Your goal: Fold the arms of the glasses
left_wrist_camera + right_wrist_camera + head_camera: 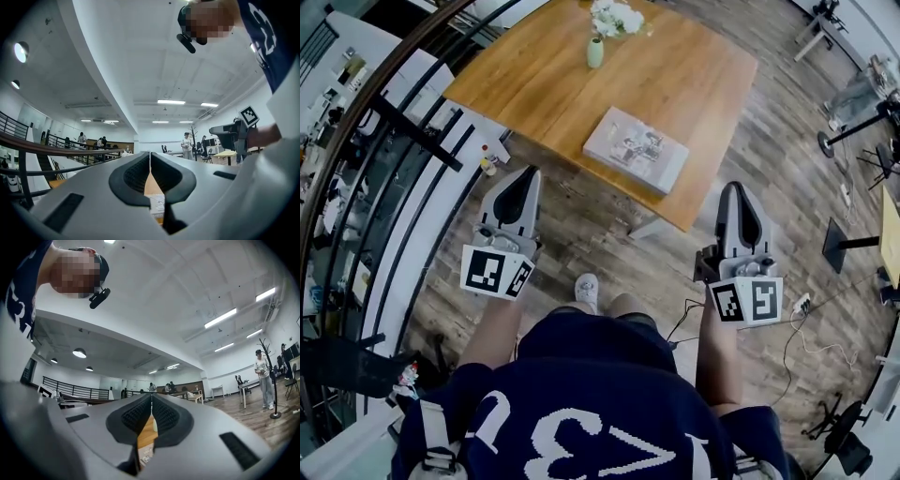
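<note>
Tongs, left (pixel 528 172) & right (pixel 733 186), both clenched, empty, short of table (pixel 694 84). Glasses not visible; possibly too small to spot near book (pixel 636 150). Likely light, fragile, w/ slippery lenses: pinch frame at hinge, nudge arm tip gently.

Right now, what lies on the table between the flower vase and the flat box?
Nothing: the head view shows only bare tabletop between vase and flat box.

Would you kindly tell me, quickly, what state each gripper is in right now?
Left gripper: closed, jaws together, holding nothing.
Right gripper: closed, jaws together, holding nothing.
</note>
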